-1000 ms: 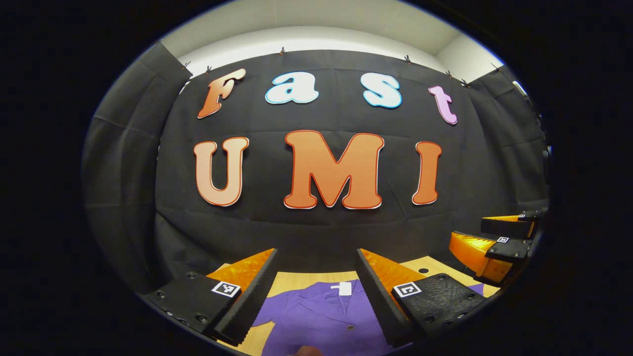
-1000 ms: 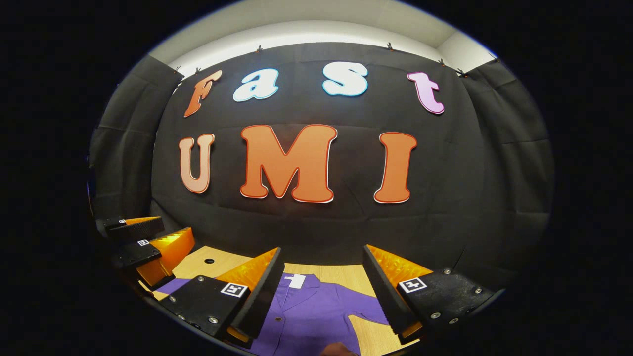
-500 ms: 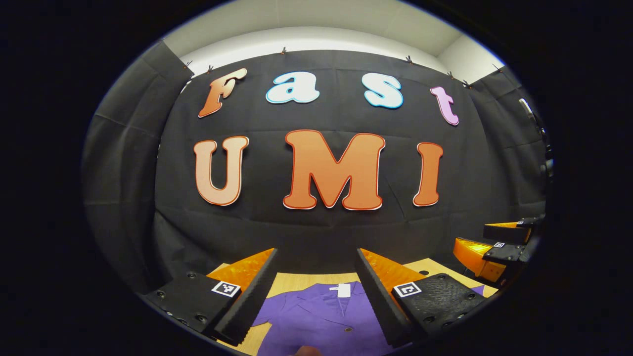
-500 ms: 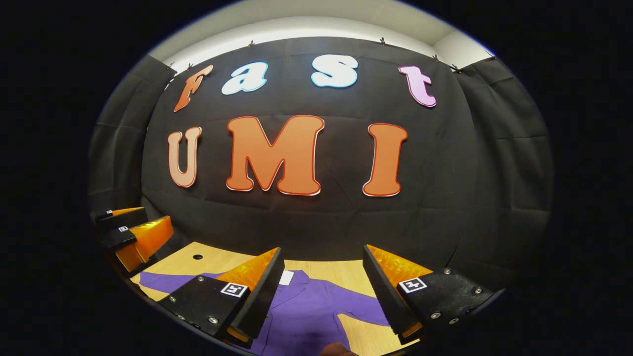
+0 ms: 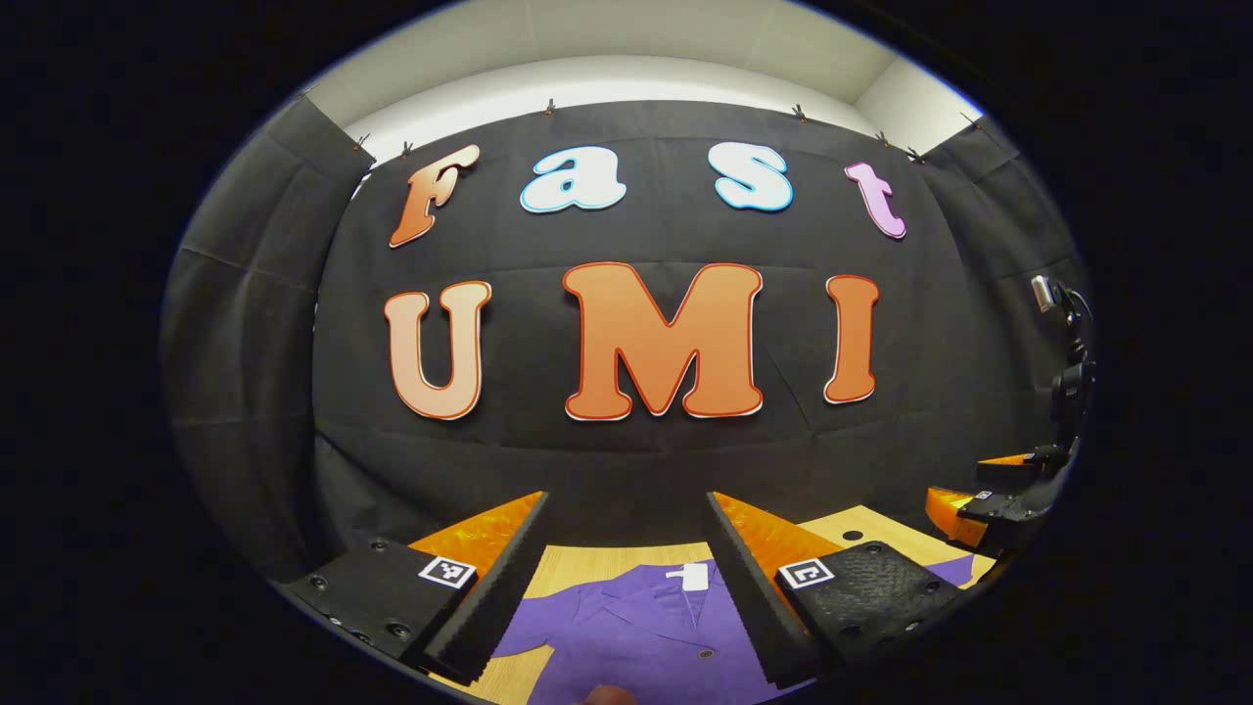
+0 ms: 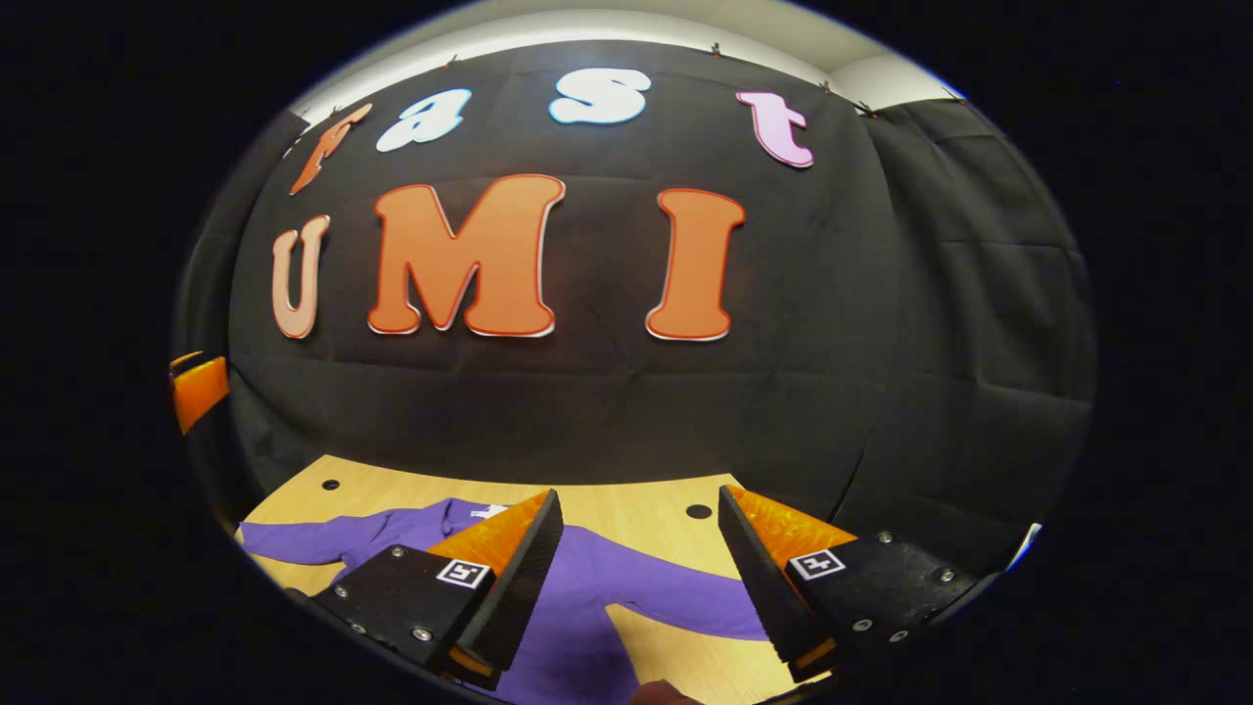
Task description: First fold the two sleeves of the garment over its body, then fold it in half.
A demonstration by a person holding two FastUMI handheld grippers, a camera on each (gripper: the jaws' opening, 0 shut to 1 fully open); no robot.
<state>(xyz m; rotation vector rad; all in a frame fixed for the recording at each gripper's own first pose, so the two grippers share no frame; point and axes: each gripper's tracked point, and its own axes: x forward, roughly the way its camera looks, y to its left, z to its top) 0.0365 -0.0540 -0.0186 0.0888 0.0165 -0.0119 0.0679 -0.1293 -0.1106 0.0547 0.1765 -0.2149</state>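
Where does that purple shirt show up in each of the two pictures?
Left gripper view: shirt at bottom centre, between the fingers, collar facing the wall.
Right gripper view: shirt at lower left to centre, one sleeve reaching right across the table.
Shared landmark: the white collar tag.

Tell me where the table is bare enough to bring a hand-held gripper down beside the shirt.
Bare wooden table lies between the purple shirt's far sleeve and the black cloth wall, and in the wedge below that sleeve beside the shirt body. The purple shirt crowds the middle.
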